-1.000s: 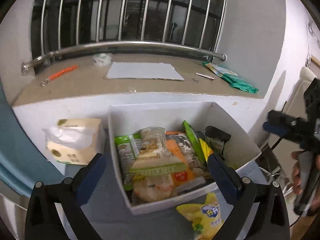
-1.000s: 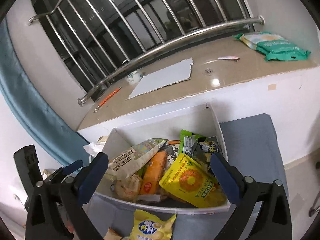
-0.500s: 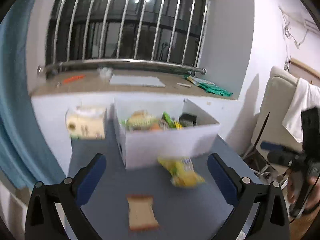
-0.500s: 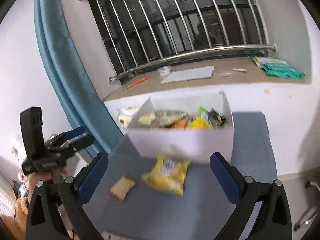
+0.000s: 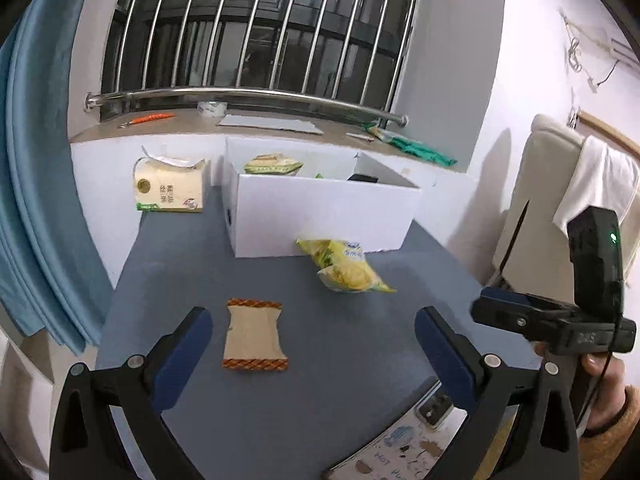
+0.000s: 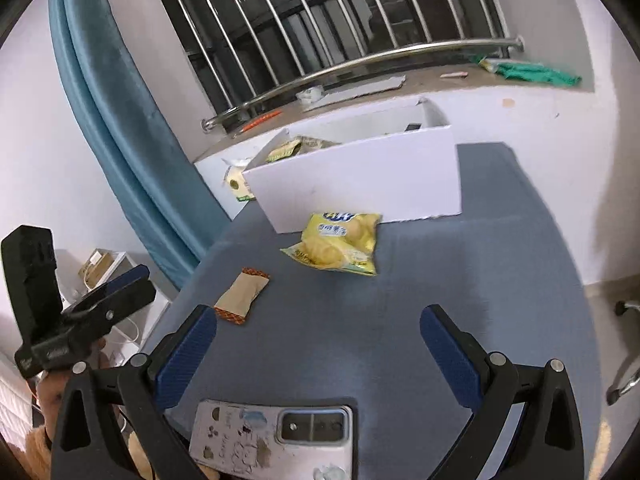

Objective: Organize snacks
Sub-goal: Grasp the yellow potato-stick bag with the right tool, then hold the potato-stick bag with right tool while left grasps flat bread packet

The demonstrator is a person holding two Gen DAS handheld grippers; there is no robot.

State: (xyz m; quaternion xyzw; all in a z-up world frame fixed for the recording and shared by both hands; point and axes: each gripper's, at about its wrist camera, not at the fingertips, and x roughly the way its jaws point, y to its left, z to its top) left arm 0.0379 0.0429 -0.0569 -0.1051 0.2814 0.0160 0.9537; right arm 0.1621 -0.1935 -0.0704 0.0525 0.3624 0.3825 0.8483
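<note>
Presently we find our left gripper (image 5: 313, 334) with its blue-padded fingers spread wide and holding nothing, poised above the near part of the grey-blue table (image 5: 192, 264). Just ahead of its left finger lies the small tan snack packet (image 5: 254, 335), flat, roughly rectangular, with crimped orange-brown ends. Farther ahead and to the right sits the yellow chip bag (image 5: 345, 266), puffed and glossy, its far end close against the front wall of the white box (image 5: 320, 208). We see our right gripper (image 6: 318, 334) likewise parted and empty; from its view the yellow bag lies ahead at centre, the tan packet ahead to the left near the table's edge. The box is matte white cardboard, open-topped, with several snack wrappers showing above its rim; we cannot tell their number. Beside the box on its left stands a soft tissue pack (image 5: 170, 190), cream with green print. A phone (image 6: 272, 434) lies back upward, in a decorated case, at the table's near edge below the right gripper. Beyond, a stone-coloured sill (image 5: 184, 124) carries a flat grey card sheet, an orange tool and green packets under polished steel window bars (image 5: 256, 32). A blue curtain (image 6: 116, 120) hangs at left.
</note>
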